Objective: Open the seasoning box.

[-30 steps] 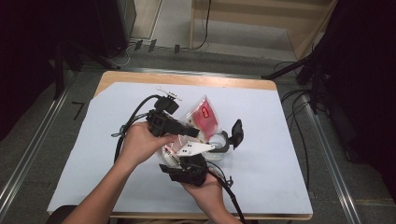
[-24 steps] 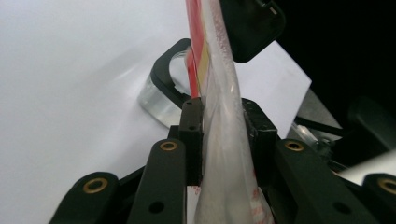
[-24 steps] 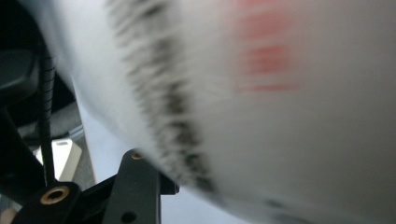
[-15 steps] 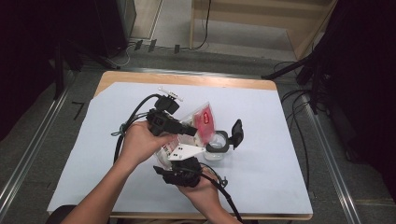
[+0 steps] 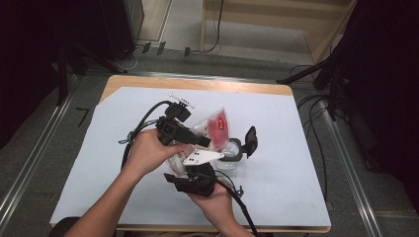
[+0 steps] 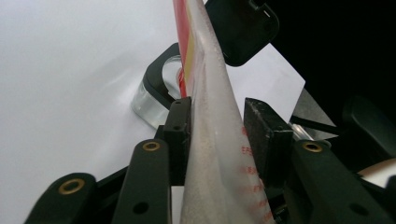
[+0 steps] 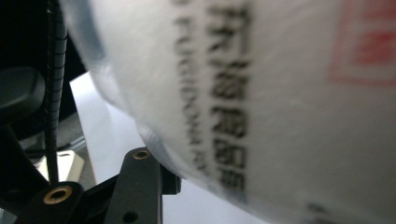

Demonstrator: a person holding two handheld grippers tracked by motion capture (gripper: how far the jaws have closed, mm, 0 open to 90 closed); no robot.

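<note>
Pouring looks like the step in hand: the left gripper (image 6: 212, 126) has its fingers clamped on the pouch (image 5: 216, 126), tipped over the open container (image 5: 231, 154) mid-tabletop, the right gripper's (image 5: 195, 180) grip unclear, so next a steadier tilt

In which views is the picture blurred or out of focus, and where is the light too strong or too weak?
Right gripper view: the bag is very near the lens, its print soft. Left gripper view: the bag's edge between the jaws is sharp, the clear container behind slightly soft, the white sheet washed out. High view: even light on the table, dark surroundings.
</note>
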